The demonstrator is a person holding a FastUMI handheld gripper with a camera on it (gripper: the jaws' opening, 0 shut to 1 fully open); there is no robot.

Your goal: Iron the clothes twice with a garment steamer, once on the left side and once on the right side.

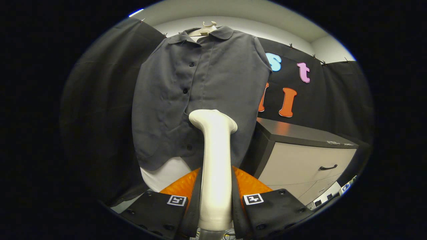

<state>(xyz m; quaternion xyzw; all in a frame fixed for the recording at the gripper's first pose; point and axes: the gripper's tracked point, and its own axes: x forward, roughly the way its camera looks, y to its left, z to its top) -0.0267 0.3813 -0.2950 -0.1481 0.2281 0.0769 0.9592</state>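
Two fingers of the hand-held gripper (pixel 216 196) pinched the handle of the garment steamer (pixel 215 166), one on each side of the pale shaft, so the tool stood upright between them with its wider head uppermost. That grip seemed chosen for control: held by the handle low down, the head was left free to meet the cloth, and the shaft ran straight ahead along the fingers so that the person could steer it by moving the gripper alone.

Beyond the steamer head hung the grey shirt (pixel 200 96), buttoned down its front and carried on a pale hanger (pixel 206 29) at the top of the booth. Hanging let the fabric drop flat under its own weight, which is what a steamer needs. A white panel (pixel 165 175) showed below the shirt's hem. The steamer head sat at about the height of the lower buttons, close to the button line and slightly to its right as seen; whether it touched the cloth could not be told from this angle.

Off to the right, well apart from the shirt's hem, stood a cabinet (pixel 307 160) with a dark top and a drawer handle.

Judging by the head's place near the middle, neither side pass looked clearly under way; the next stroke would likely call for shifting onto one front panel and drawing along it.
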